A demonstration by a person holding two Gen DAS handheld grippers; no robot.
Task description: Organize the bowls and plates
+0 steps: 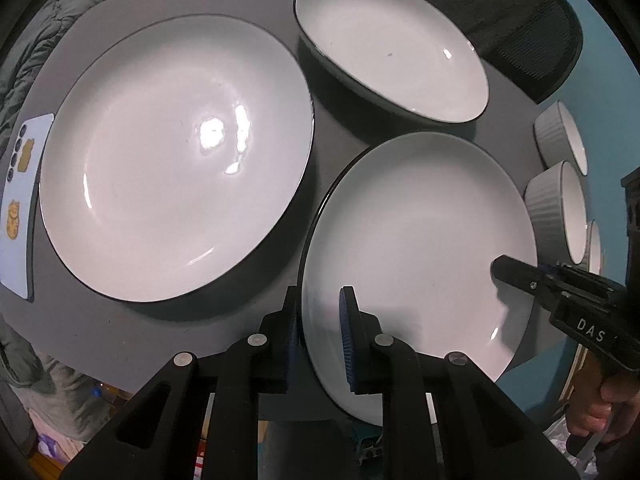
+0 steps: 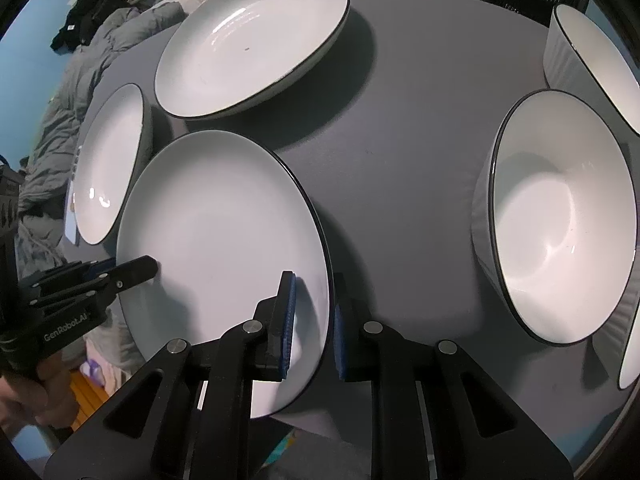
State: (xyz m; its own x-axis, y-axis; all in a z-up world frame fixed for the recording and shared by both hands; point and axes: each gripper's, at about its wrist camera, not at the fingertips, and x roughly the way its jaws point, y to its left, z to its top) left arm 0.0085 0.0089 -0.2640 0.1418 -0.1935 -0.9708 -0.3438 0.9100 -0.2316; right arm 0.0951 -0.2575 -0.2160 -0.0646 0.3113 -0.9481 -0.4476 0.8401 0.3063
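white near plate is clamped at opposite rims by left claw and right claw.

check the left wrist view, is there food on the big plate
No, the big plate is bare white, showing only light glare.

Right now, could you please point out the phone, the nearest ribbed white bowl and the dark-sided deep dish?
Pale blue phone with stickers (image 1: 22, 204): left wrist view, its back.
Nearest ribbed white bowl (image 2: 560, 216): right wrist view, inner wall.
Dark-sided deep white dish (image 1: 392, 48): left wrist view, inner floor.
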